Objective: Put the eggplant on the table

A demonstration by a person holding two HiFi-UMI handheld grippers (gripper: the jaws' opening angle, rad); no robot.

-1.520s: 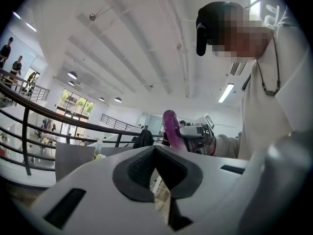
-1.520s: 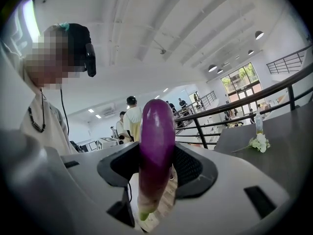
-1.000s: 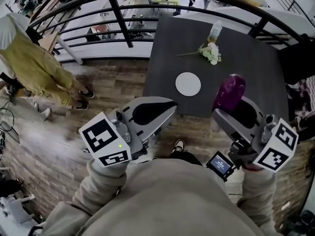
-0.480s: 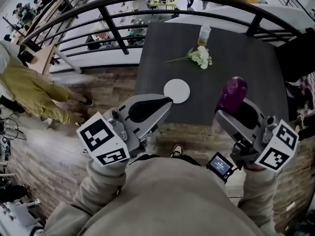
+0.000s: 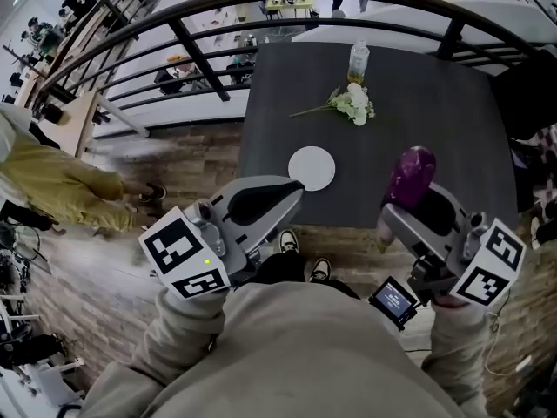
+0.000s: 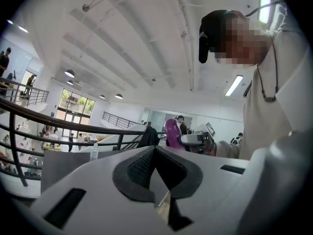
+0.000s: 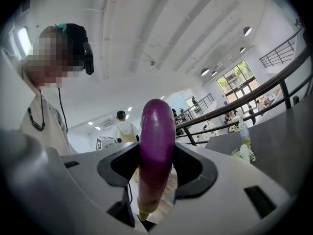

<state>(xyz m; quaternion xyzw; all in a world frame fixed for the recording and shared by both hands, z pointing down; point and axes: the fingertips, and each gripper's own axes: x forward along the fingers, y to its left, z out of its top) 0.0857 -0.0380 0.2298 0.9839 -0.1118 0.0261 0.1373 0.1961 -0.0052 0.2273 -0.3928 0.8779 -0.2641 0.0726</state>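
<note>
Eggplant (image 7: pixel 156 146), glossy, smooth, elongated purple

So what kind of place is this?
Probably a balcony floor in a big hall, maybe a cafe: a railing runs past the table with flowers, and people are down below.

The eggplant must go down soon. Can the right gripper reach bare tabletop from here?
Probably yes: the right gripper holds the eggplant at the near edge of the table, with bare surface ahead.
</note>
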